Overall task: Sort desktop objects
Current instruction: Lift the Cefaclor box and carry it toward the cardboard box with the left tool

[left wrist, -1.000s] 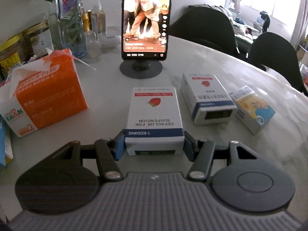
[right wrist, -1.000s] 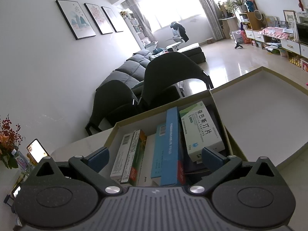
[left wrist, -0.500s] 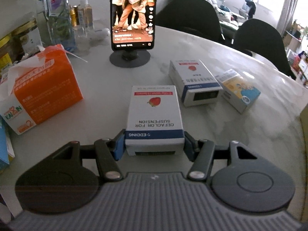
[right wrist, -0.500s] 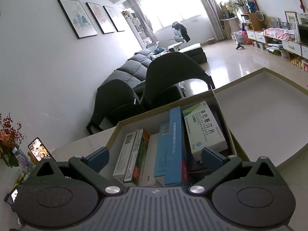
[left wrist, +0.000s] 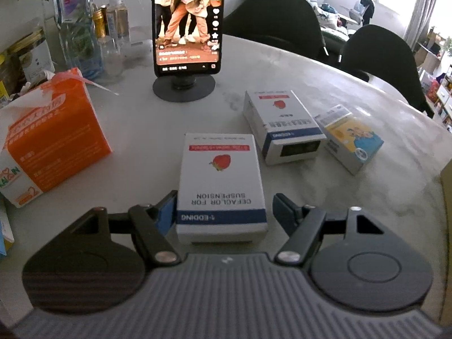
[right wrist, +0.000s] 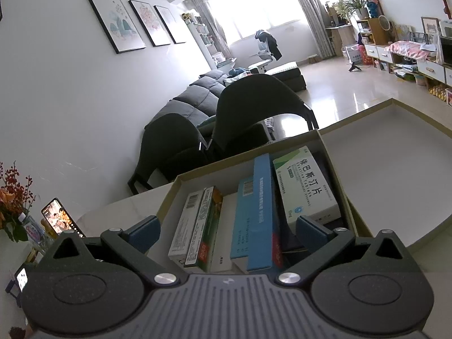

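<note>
While the left gripper (left wrist: 224,212) opens around the box (left wrist: 221,186), marble table (left wrist: 141,130) gleams.

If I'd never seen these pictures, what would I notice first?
Probably the white strawberry box on the table, right between the left gripper's opening jaws. Behind it a phone on a stand plays a bright video. In the right wrist view, a cardboard box is crammed with medicine packs.

On the tabletop (left wrist: 135,130), a carton (left wrist: 220,180) lies in front, two more cartons (left wrist: 279,124) (left wrist: 350,138) behind to its right, tissues (left wrist: 53,141) left, a phone (left wrist: 188,19) behind. Packs (right wrist: 254,214) stand in a box (right wrist: 169,197).
</note>
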